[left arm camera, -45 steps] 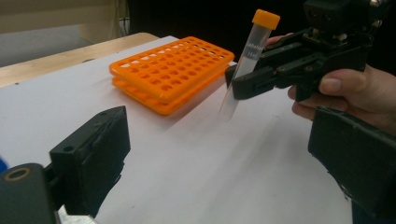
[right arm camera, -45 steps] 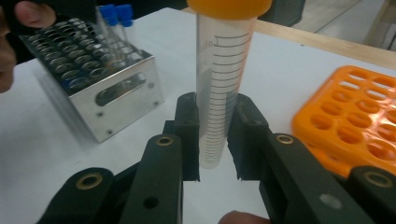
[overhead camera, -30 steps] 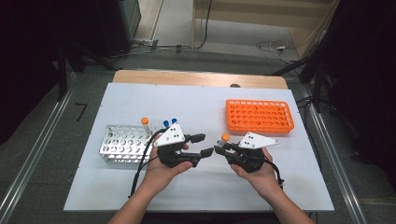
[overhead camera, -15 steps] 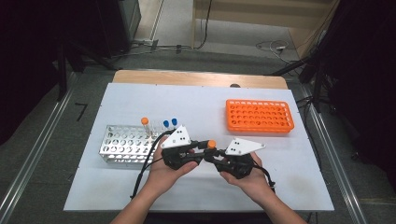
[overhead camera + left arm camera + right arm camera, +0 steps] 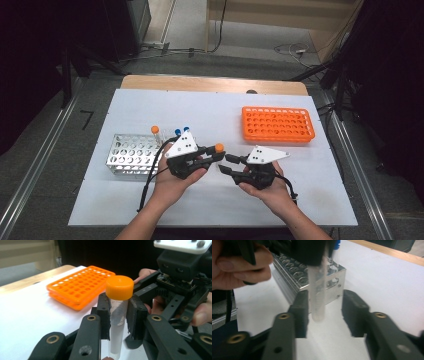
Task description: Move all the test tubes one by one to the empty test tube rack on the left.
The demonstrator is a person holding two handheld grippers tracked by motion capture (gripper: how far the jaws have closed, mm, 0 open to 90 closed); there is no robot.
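Note:
A clear tube with an orange cap [image 5: 119, 287] stands upright between the pads of my left gripper [image 5: 118, 315], which is shut on it just below the cap. From above, the cap [image 5: 219, 147] shows at the tip of the left gripper [image 5: 215, 156], over the table's middle. My right gripper [image 5: 226, 164] faces it from the right, tip to tip. Its jaws have just been opening. In the right gripper view the tube's lower end [image 5: 318, 297] hangs between the parted pads of the right gripper [image 5: 325, 312], with a gap on the right side.
A metal rack [image 5: 132, 155] stands left of the hands, with an orange-capped tube [image 5: 155, 130] and blue-capped tubes [image 5: 178, 131] at its right end. An orange rack [image 5: 277, 124] lies at the back right. The white table top [image 5: 210, 200] stretches in front.
The tube has passed from the right gripper to the left. The hands came together, the left jaws shut on the tube, and the right jaws parted and drew back slightly.

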